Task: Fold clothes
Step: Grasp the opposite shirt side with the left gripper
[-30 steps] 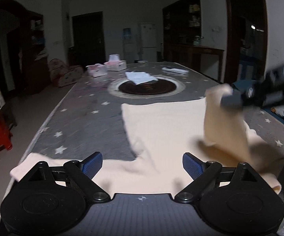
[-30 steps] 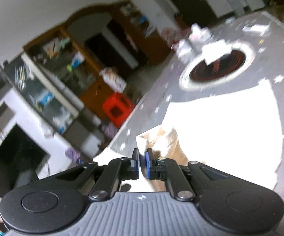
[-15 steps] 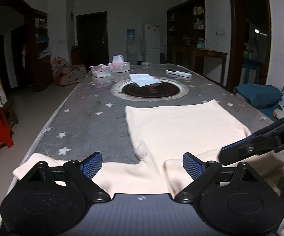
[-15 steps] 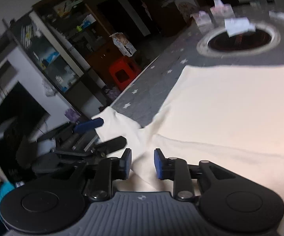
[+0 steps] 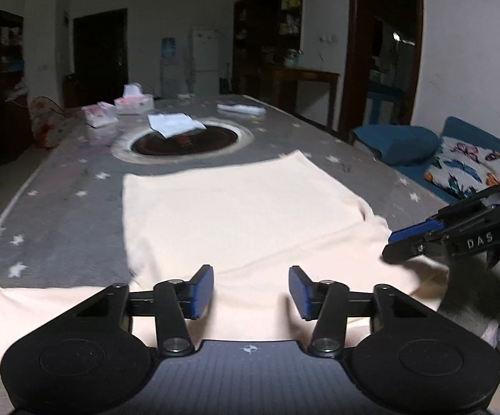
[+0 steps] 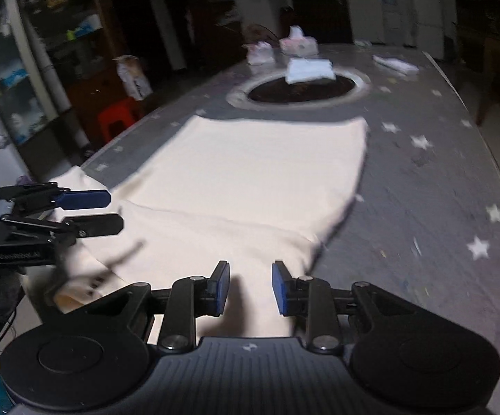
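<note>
A cream long-sleeved top (image 5: 243,214) lies flat on the grey star-patterned table (image 5: 59,180), with one sleeve folded across its near part. My left gripper (image 5: 251,290) hovers low over the near edge of the cloth. Its jaws are closing, cloth lies under the gap, and the pads (image 5: 203,288) press on nothing. My right gripper (image 6: 251,287) stands open just above the top's (image 6: 256,173) near right side, holding nothing. Each gripper shows in the other's view: the right gripper (image 5: 390,247) at the cloth's right end, the left gripper (image 6: 111,211) at its left end.
Beyond the top, a round dark inset (image 5: 187,141) in the table (image 6: 423,190) carries white paper (image 5: 173,124). Tissue boxes (image 5: 134,102) stand farther back. A blue sofa with cushions (image 5: 395,141) runs along the right edge. A red stool (image 6: 115,117) stands off the left side.
The right gripper carried the sleeve across the top, opened and let it go; the sleeve now lies flat. The left gripper's jaws have narrowed, and both grippers have shifted lower over the cloth.
</note>
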Demonstrator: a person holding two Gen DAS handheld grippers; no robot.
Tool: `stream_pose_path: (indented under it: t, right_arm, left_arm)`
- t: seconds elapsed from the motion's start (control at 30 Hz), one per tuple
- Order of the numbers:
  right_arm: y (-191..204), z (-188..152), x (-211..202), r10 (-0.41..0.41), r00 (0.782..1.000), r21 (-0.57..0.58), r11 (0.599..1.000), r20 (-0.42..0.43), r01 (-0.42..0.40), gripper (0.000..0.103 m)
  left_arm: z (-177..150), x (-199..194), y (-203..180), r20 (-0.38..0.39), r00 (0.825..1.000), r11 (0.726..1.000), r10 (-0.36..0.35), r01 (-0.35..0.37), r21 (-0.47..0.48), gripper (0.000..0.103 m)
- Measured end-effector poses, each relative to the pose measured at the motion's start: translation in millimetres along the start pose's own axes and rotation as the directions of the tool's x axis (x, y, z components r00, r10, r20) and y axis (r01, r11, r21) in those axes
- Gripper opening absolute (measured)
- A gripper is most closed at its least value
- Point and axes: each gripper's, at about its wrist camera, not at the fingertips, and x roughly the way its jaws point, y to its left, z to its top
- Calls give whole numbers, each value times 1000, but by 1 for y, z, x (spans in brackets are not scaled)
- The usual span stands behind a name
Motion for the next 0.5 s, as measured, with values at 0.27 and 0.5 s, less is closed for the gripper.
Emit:
stream_pose_path:
  t: [0.27,0.5]
  right_arm:
    - [3,19,-8,-19,997,-49,999,70,23,26]
    - [7,16,15,-38,998,-64,997,59,42,26]
  left_arm:
    - [-2,10,9,-30,999,999,28,-29,-30,48]
    - [-5,12,19,-42,998,997,42,-45,-64,48]
